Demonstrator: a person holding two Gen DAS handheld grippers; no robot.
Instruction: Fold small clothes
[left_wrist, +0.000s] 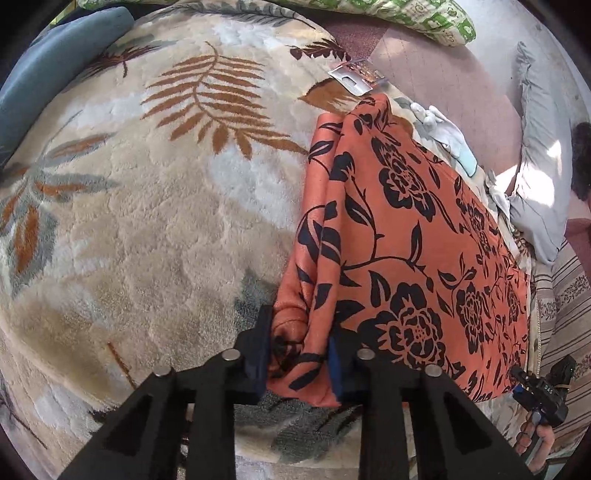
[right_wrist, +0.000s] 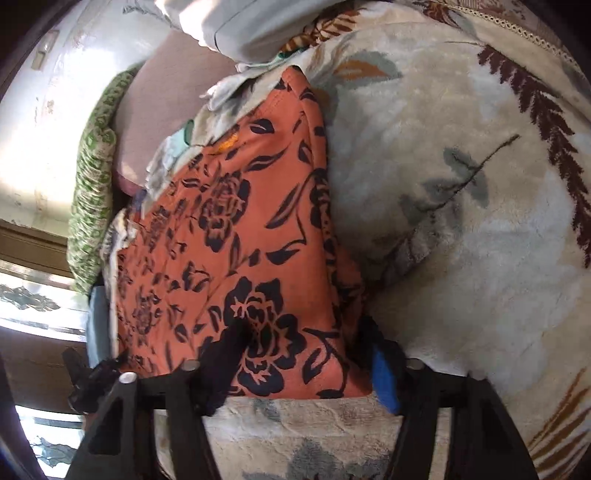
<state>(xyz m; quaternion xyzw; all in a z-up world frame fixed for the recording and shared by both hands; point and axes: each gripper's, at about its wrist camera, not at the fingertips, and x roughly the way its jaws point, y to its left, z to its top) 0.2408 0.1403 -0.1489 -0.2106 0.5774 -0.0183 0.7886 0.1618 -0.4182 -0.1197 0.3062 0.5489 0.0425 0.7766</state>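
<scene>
Left wrist view: your left gripper (left_wrist: 299, 354) is clenched on a bunched corner of the orange floral garment (left_wrist: 399, 236), which lies spread on the leaf-patterned blanket (left_wrist: 147, 206) towards its right edge. Your right gripper (left_wrist: 541, 393) shows at the garment's other near corner.

Right wrist view: your right gripper (right_wrist: 306, 365) grasps the orange floral garment (right_wrist: 236, 236) by its near edge; leaf-patterned blanket (right_wrist: 461, 229) beneath.

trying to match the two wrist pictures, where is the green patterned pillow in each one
Left wrist view: the green patterned pillow lies along the top edge, right of centre, beyond the far end of the orange floral cloth.
Right wrist view: the pillow runs down the left side, beside the cloth's left edge.
Shared landmark: the orange floral cloth on the cream leaf-print blanket, central in both views.
</scene>
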